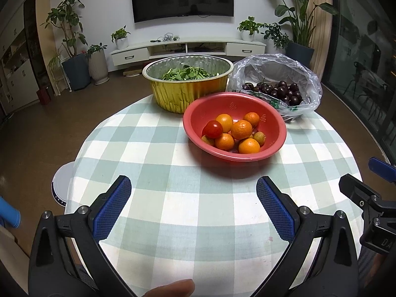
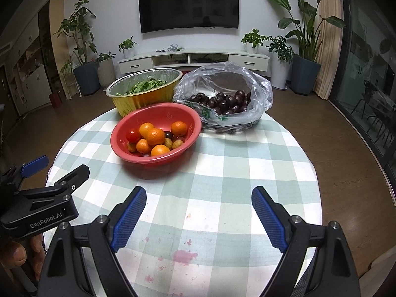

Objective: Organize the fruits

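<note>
Left wrist view: red bowl [image 1: 234, 123] of oranges [image 1: 241, 130] mid-table [image 1: 173, 198], cherry bag [image 1: 277, 84] and foil pan [image 1: 188, 84] at far edge; left gripper [image 1: 193, 189], right gripper [image 2: 198, 199] both wide, empty.

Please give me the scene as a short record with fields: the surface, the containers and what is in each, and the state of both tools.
surface: round table with checked cloth, pink stains near its front edge
red bowl: small oranges, one red tomato, a few small pale fruits, one dark fruit
gold foil bowl: green leaves
plastic bag: dark cherries, bag mouth open
left tool: open, empty, above the cloth
right tool: open, empty, above the cloth
</note>
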The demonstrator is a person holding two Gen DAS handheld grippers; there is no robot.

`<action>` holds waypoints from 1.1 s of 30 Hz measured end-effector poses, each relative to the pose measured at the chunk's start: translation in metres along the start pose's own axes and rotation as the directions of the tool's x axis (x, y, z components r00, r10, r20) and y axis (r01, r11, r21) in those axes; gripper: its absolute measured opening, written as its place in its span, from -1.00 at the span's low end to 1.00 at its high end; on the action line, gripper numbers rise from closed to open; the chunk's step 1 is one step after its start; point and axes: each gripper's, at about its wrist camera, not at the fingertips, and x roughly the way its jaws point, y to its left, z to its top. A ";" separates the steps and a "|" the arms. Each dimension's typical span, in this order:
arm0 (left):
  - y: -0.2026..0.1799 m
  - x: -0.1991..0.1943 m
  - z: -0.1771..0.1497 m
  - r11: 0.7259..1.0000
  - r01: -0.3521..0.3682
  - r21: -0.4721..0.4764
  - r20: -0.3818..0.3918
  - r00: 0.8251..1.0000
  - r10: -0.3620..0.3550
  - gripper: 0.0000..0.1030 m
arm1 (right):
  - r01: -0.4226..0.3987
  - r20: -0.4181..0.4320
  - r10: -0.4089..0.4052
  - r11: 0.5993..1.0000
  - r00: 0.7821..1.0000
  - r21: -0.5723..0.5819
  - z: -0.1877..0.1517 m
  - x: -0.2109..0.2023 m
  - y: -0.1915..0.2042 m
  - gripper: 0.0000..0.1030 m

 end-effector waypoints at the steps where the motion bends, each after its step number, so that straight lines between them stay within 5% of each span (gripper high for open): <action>1: 0.000 0.000 0.000 1.000 -0.001 0.000 0.000 1.000 0.001 0.99 | 0.000 -0.001 0.000 1.000 1.000 0.000 0.000 0.000 0.000 0.73; 33: 0.002 0.004 -0.005 1.000 -0.005 -0.003 -0.007 1.000 0.005 0.99 | -0.001 -0.010 0.001 1.000 1.000 -0.005 -0.004 0.004 0.003 0.73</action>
